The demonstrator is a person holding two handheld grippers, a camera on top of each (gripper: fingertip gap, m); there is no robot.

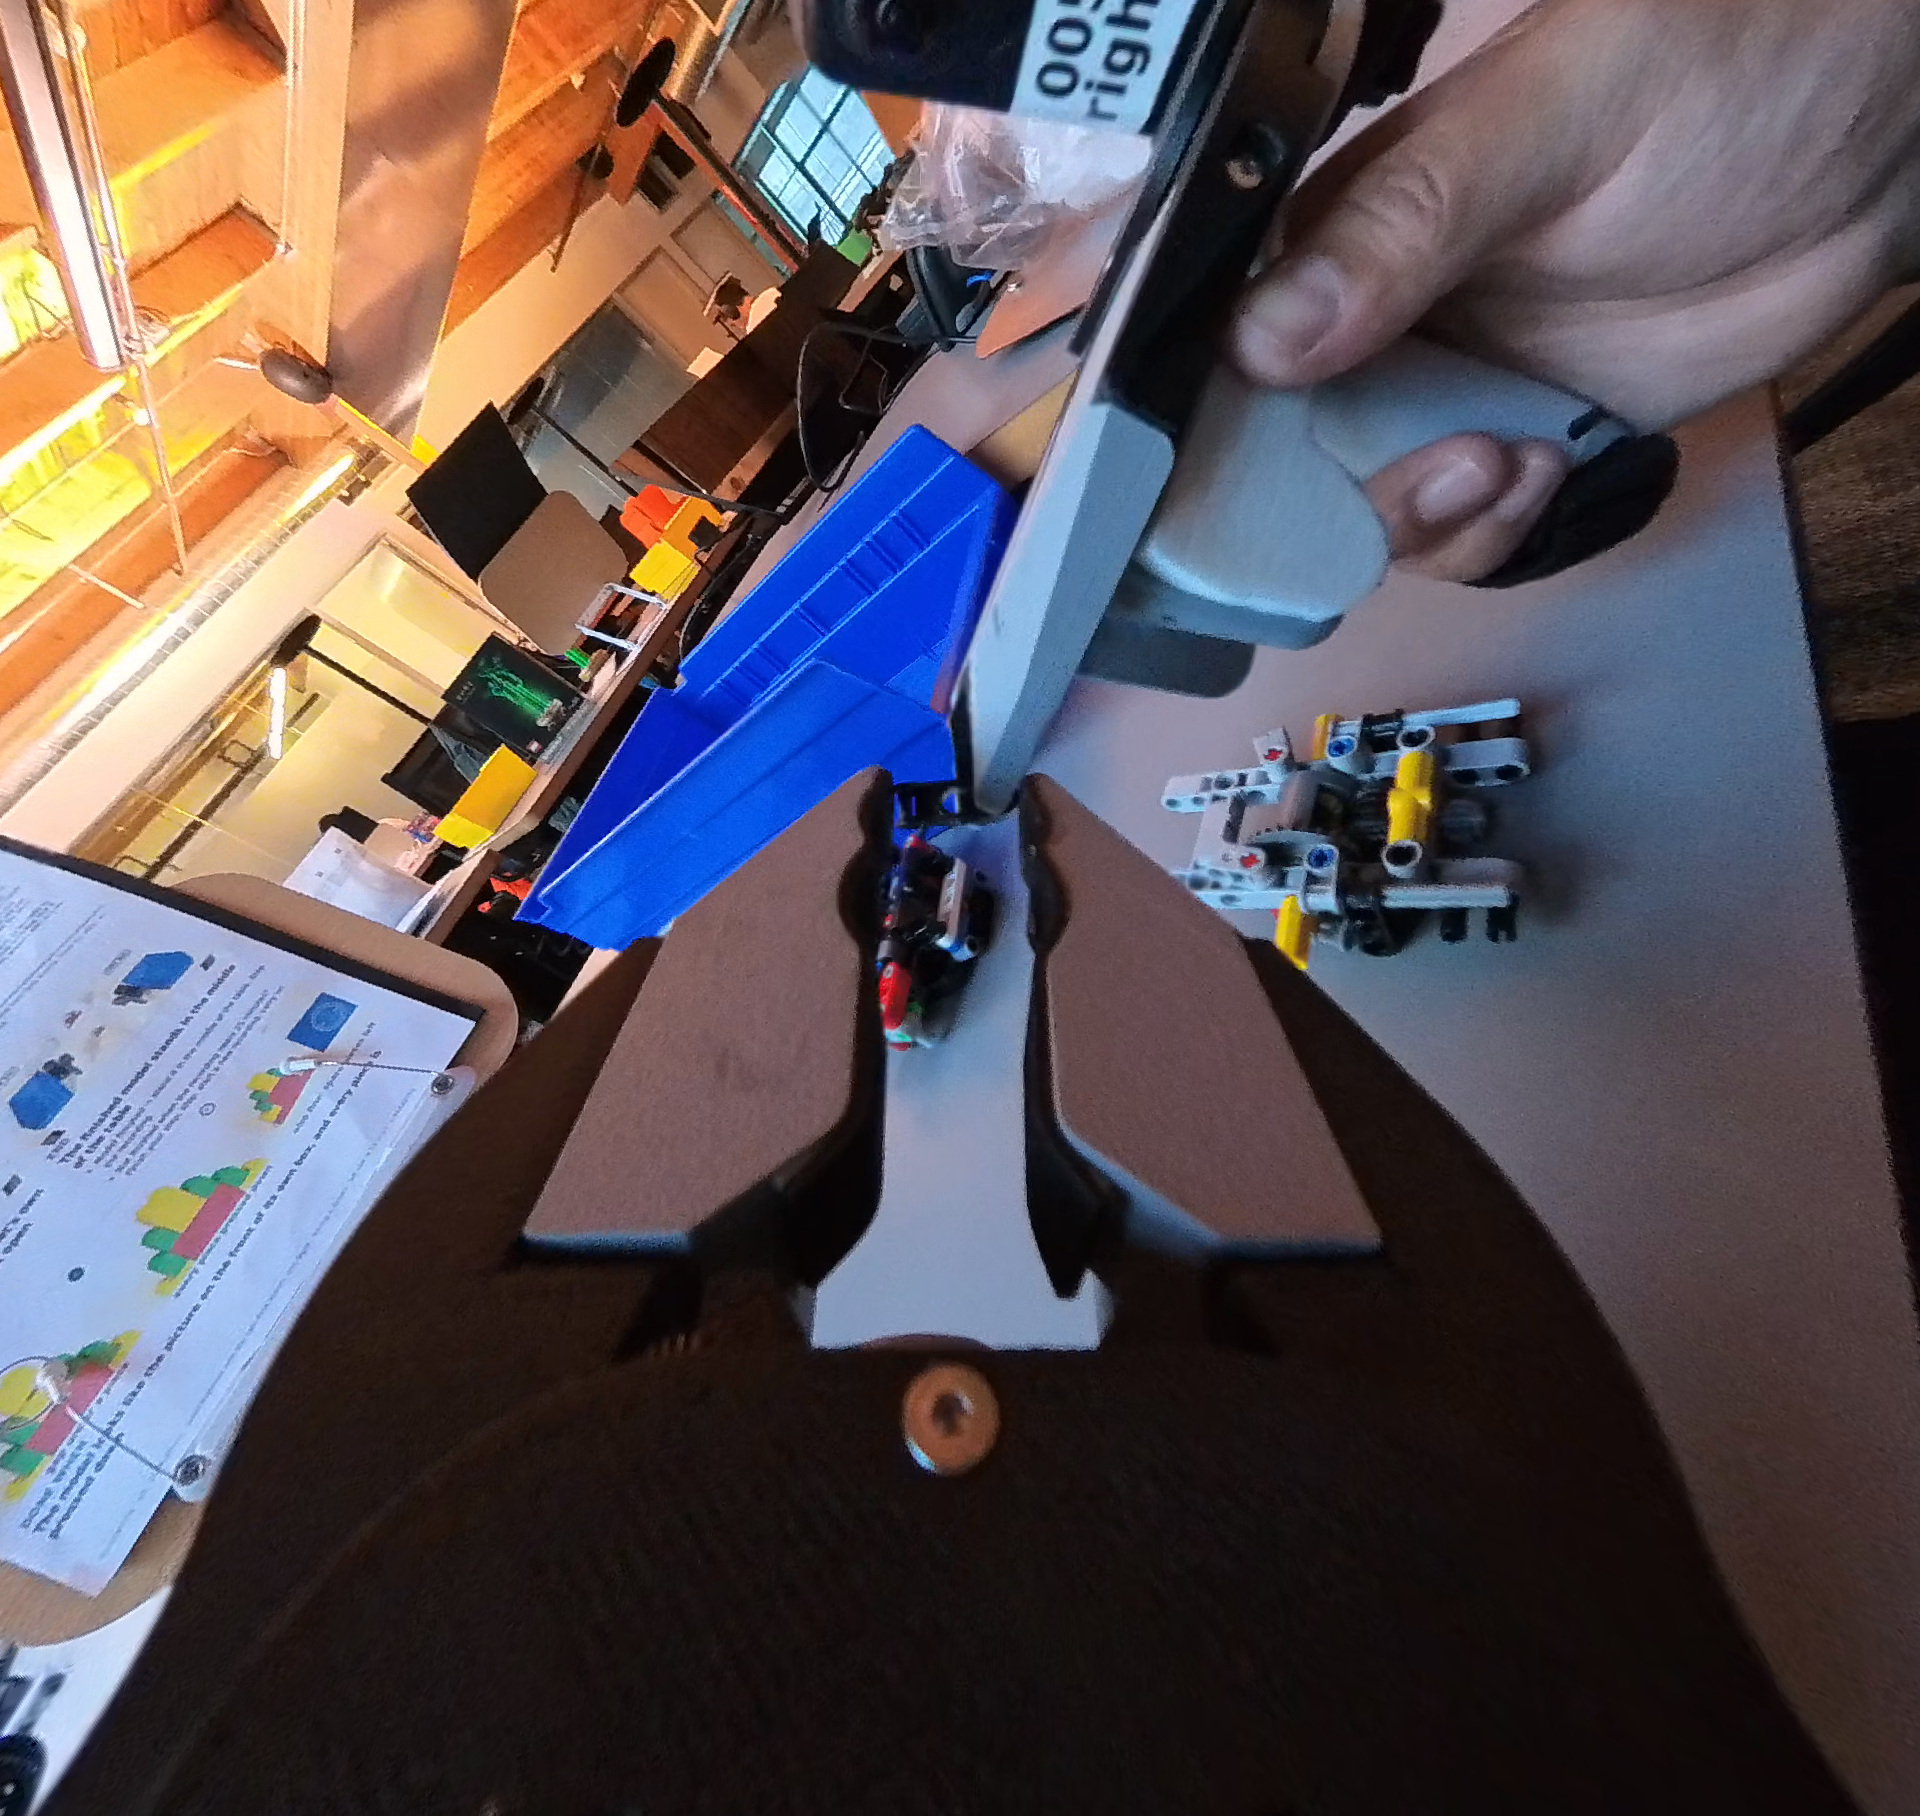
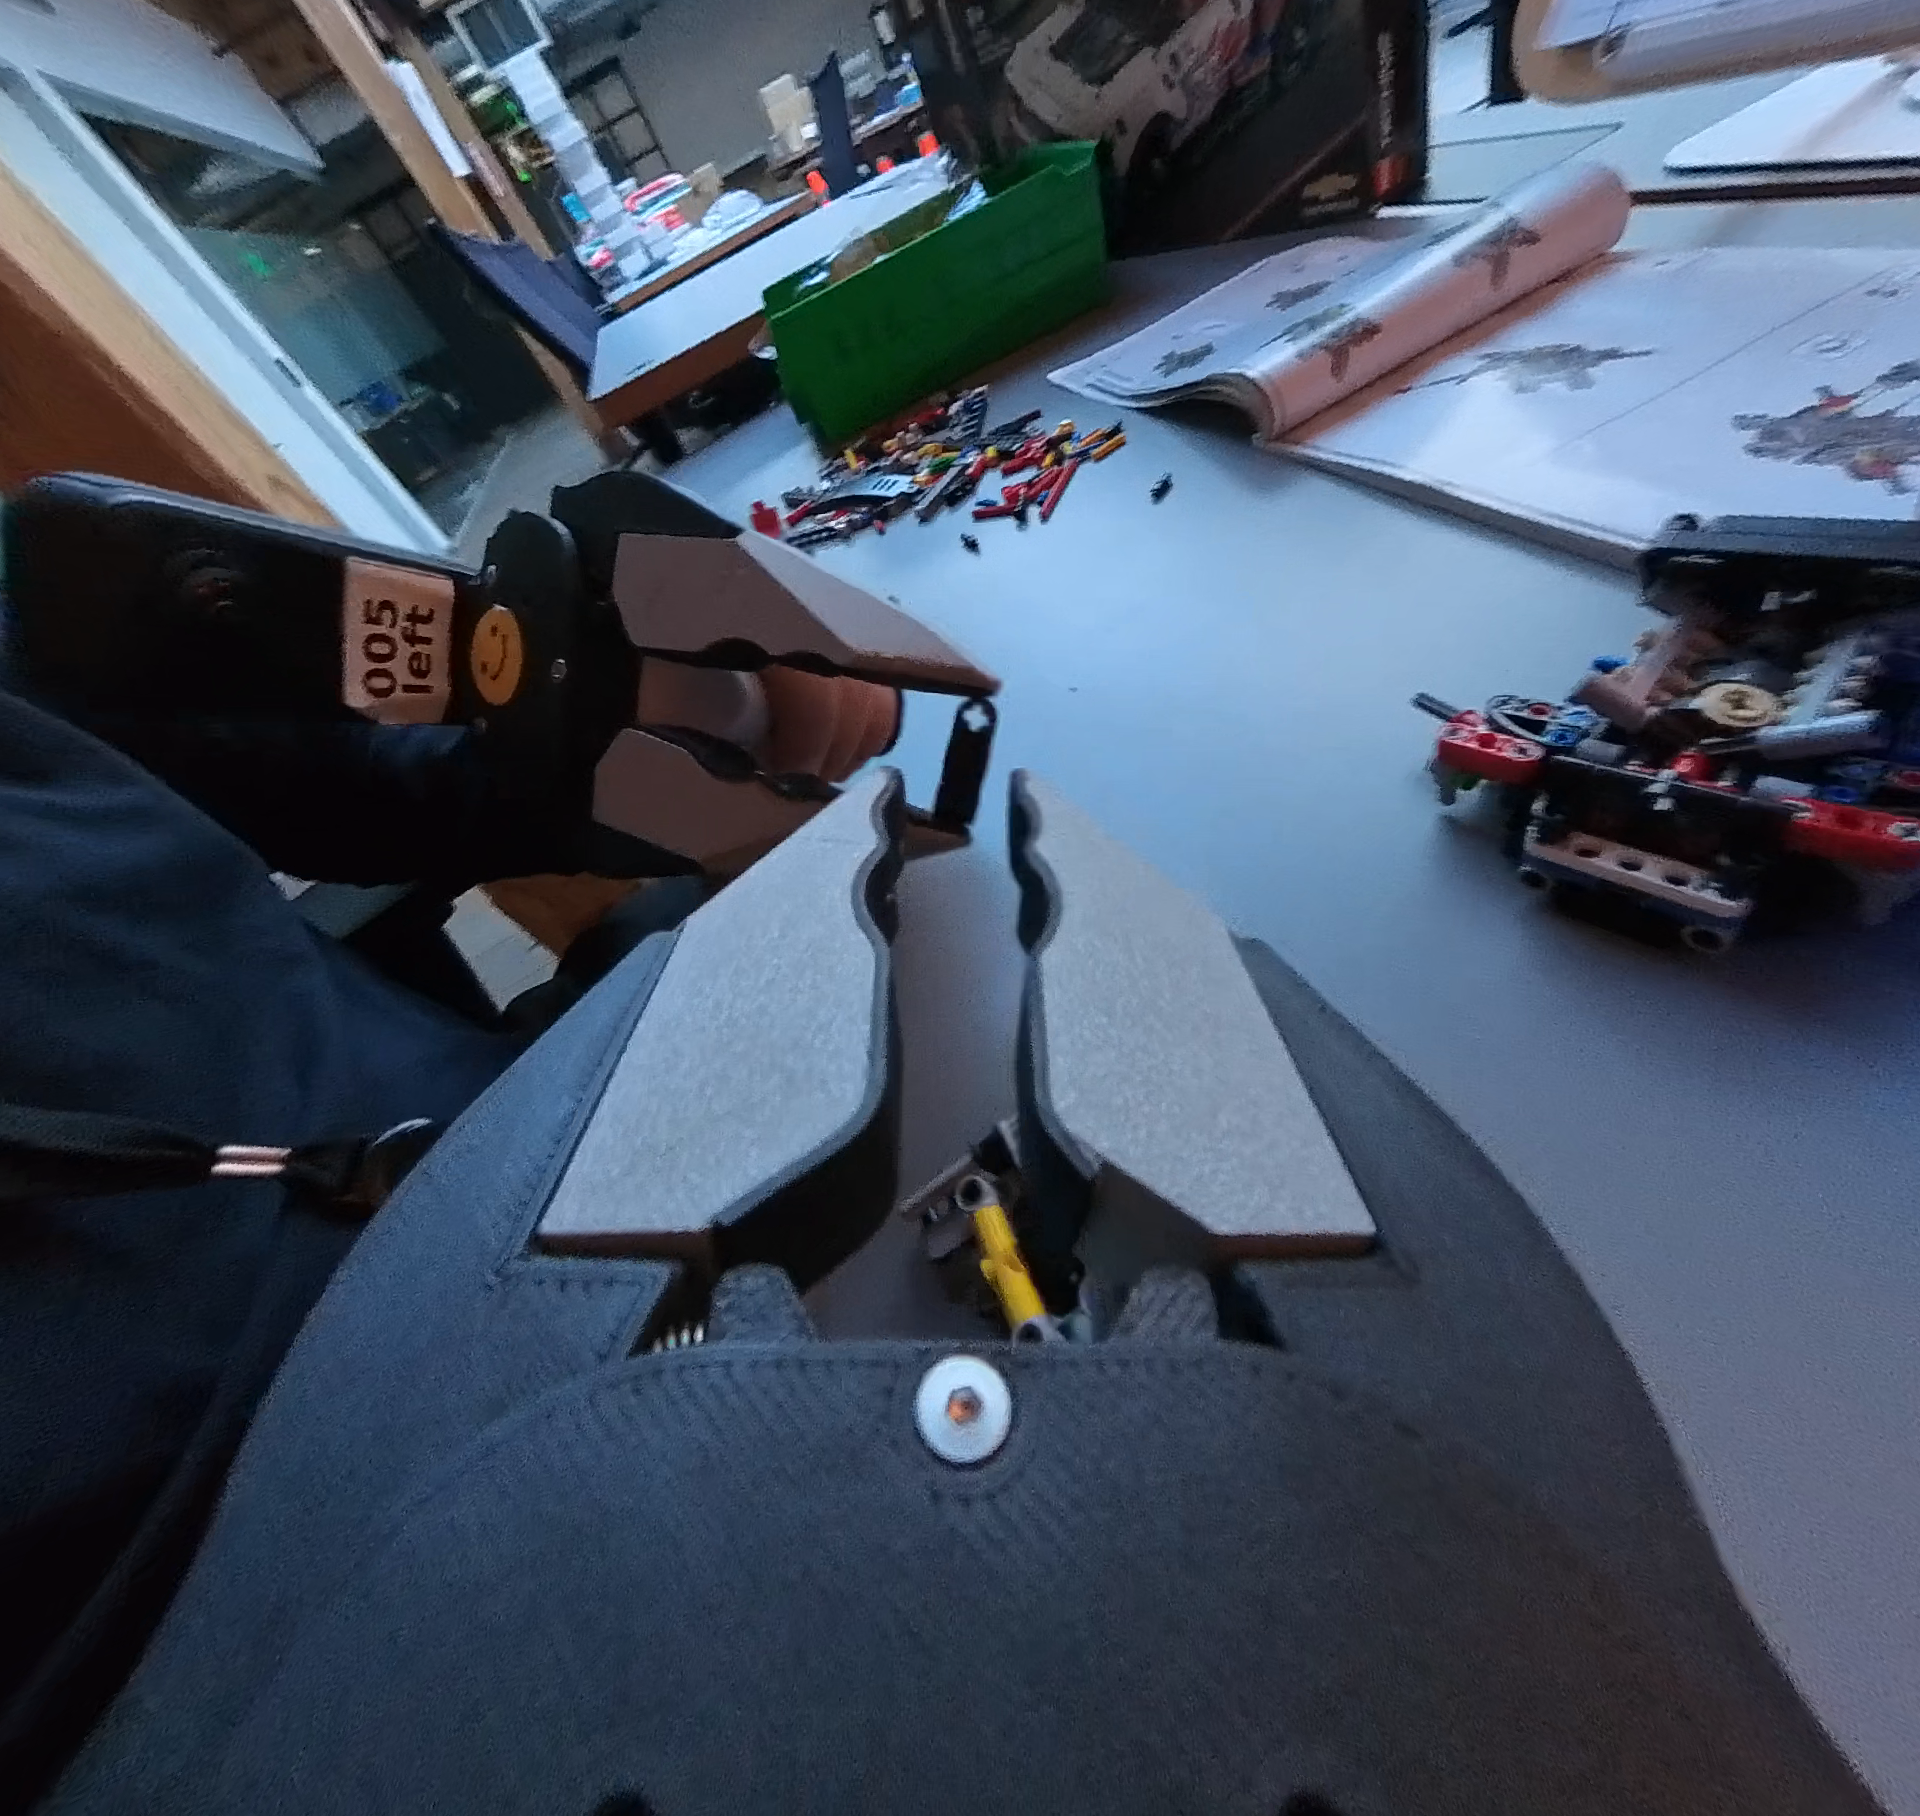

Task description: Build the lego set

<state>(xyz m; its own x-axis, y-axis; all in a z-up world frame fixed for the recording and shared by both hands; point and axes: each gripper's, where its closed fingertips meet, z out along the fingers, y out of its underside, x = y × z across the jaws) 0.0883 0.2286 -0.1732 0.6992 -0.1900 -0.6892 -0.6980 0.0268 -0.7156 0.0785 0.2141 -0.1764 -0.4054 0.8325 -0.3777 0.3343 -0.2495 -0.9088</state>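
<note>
The left gripper (image 2: 961,758) was clamped on a small black plastic link piece (image 2: 966,764), one pad on each end of it, holding it up above the grey tabletop (image 2: 1247,623). Right next to that black piece, the right gripper (image 2: 951,795) had its jaws parted with nothing between them, its fingertips just beside the piece but not pressing on it. A bare hand (image 1: 1621,197) gripped the right tool's grey handle.

Beyond the black piece lay a scatter of small red, black and yellow loose parts (image 2: 935,478), with a green plastic bin (image 2: 935,312) behind them. Off to the right of the piece sat a dark, partly built brick vehicle (image 2: 1714,779) and an open instruction booklet (image 2: 1507,364). From the left view, a blue plastic bin (image 1: 790,727) stood just behind the piece, and a white-and-yellow beam assembly (image 1: 1361,821) lay to its right.
</note>
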